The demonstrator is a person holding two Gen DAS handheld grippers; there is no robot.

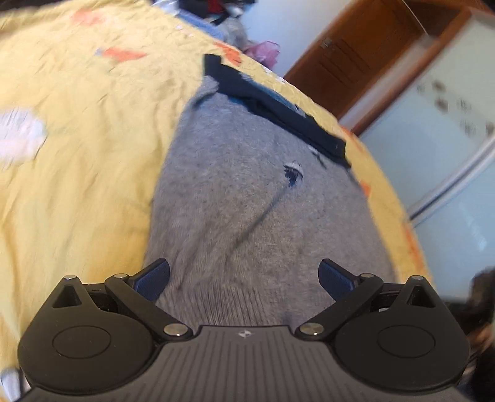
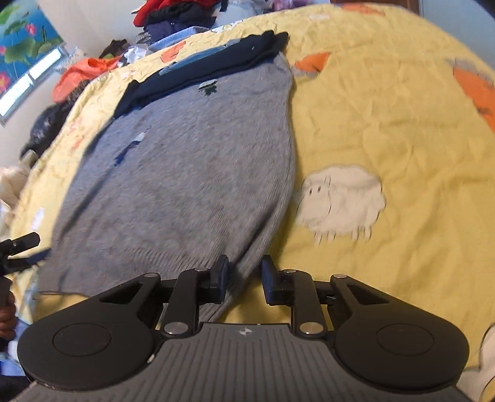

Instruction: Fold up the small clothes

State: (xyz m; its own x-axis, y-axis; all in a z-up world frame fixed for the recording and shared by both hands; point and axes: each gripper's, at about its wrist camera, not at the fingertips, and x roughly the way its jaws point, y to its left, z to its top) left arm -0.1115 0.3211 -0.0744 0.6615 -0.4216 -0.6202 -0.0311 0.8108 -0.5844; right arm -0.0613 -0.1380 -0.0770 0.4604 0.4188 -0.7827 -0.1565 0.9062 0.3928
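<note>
- A grey knitted sweater (image 1: 247, 198) is lying flat on a yellow bedsheet (image 1: 77, 173), its ribbed hem nearest the cameras
- A small dark-blue and white embroidered motif (image 1: 292, 173) is showing on the knit; it is too blurred to read as any brand or word
- A folded dark navy garment (image 2: 216, 66) is resting across the far end of the sweater, overlapping its top edge
- The left gripper (image 1: 244, 278) is hovering over the hem with its blue-padded fingers (image 1: 153, 278) spread wide, nothing between them
- The right gripper (image 2: 244, 275) is sitting at the sweater's right hem corner, its jaws partly apart with a visible gap; the fabric edge is lying between them, not squeezed
- A small emblem is showing on each gripper body, with no readable lettering
- The sheet is carrying printed orange shapes (image 2: 476, 89) and a white fluffy animal figure (image 2: 340, 201) just beside the sweater's right edge
- A pile of mixed clothes (image 2: 176, 15) is heaped beyond the bed's far edge
- A wooden door (image 1: 365, 52) is standing in the background of the left view
- A lotus-flower picture (image 2: 24, 40) is hanging on the wall in the right view
</note>
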